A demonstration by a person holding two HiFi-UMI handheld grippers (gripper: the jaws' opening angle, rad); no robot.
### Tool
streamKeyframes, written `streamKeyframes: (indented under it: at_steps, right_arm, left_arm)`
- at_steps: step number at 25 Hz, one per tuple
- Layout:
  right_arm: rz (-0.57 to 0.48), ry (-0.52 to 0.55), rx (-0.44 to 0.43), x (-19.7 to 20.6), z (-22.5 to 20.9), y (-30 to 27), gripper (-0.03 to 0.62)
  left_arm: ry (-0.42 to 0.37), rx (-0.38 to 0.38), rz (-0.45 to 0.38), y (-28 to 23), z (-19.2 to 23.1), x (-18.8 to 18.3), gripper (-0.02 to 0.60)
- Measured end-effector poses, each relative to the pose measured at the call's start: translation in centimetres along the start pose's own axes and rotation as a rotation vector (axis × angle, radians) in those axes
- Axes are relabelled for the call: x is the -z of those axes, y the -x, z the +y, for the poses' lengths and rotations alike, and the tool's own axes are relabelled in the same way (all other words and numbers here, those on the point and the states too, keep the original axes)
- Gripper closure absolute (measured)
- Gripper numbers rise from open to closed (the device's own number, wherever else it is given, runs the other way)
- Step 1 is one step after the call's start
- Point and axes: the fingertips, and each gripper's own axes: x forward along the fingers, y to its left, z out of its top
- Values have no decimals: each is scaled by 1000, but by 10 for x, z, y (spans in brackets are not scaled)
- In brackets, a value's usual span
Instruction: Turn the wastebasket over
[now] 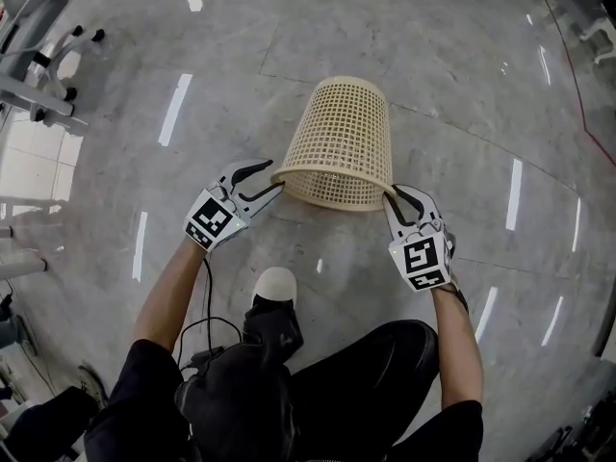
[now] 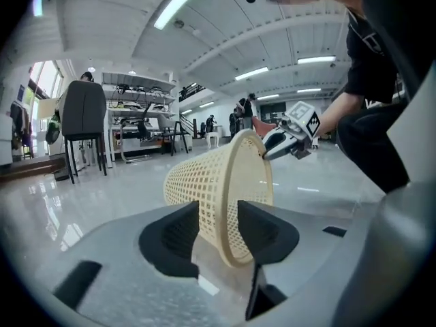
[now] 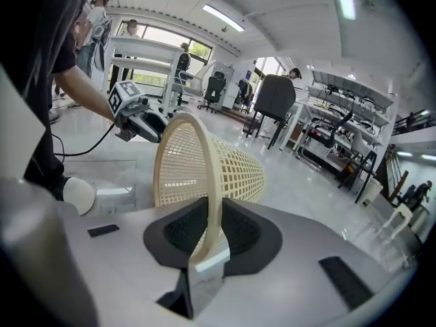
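The cream lattice wastebasket (image 1: 342, 138) lies tilted on the glossy grey floor, its open rim toward me and its base pointing away. My left gripper (image 1: 274, 176) is at the rim's left side. In the left gripper view the rim and mesh wall (image 2: 204, 179) stand between the dark pads of the left gripper (image 2: 218, 223), whose jaws are spread wider than the rim. My right gripper (image 1: 397, 192) holds the rim's right side. In the right gripper view the right gripper (image 3: 213, 227) has its pads pressed on the rim of the wastebasket (image 3: 225, 165).
A white shoe toe (image 1: 275, 285) and a black cable (image 1: 207, 306) lie just behind the basket near my legs. Wheeled chair bases (image 1: 48, 75) stand at the upper left. Shelving (image 2: 136, 114) and an office chair (image 3: 272, 101) are farther off across the floor.
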Motion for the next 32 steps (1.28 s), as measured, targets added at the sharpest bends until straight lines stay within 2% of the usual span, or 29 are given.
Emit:
streamKeyframes:
  at_steps: [4, 8, 9, 12, 15, 17, 20, 23, 25, 28, 30, 32]
  right_arm:
    - [32, -85, -5, 18, -1, 0, 530]
    - [79, -125, -13, 39, 1, 0, 522]
    - [93, -123, -8, 43, 1, 0, 522]
    - [130, -136, -7, 51, -1, 1, 528]
    - [125, -214, -47, 41, -6, 10, 536]
    - [150, -271, -95, 33, -7, 17, 536]
    - [201, -429, -190, 20, -9, 28, 536]
    - [243, -634, -305, 4, -11, 41, 537]
    - [289, -761, -391, -4, -9, 49, 537]
    - [361, -920, -508, -11, -3, 58, 537]
    - [371, -995, -554, -14, -3, 58, 537]
    - [338, -1034, -545, -16, -10, 54, 537]
  left_arm:
    - [19, -9, 43, -8, 0, 25, 423]
    - [41, 16, 42, -13, -11, 31, 489]
    - [43, 22, 37, -15, -12, 30, 518]
    - [65, 20, 25, -17, -12, 24, 529]
    - [93, 21, 12, -14, -7, 7, 529]
    - [85, 18, 17, -8, -2, -11, 528]
    - [68, 17, 18, 3, 7, -45, 522]
    - [106, 32, 38, 13, 14, -76, 511]
    - [144, 58, 89, 18, 18, -91, 505]
    - [141, 100, 177, 21, 21, -104, 489]
    - [115, 111, 185, 19, 23, -109, 483]
    - [87, 85, 142, 15, 29, -112, 483]
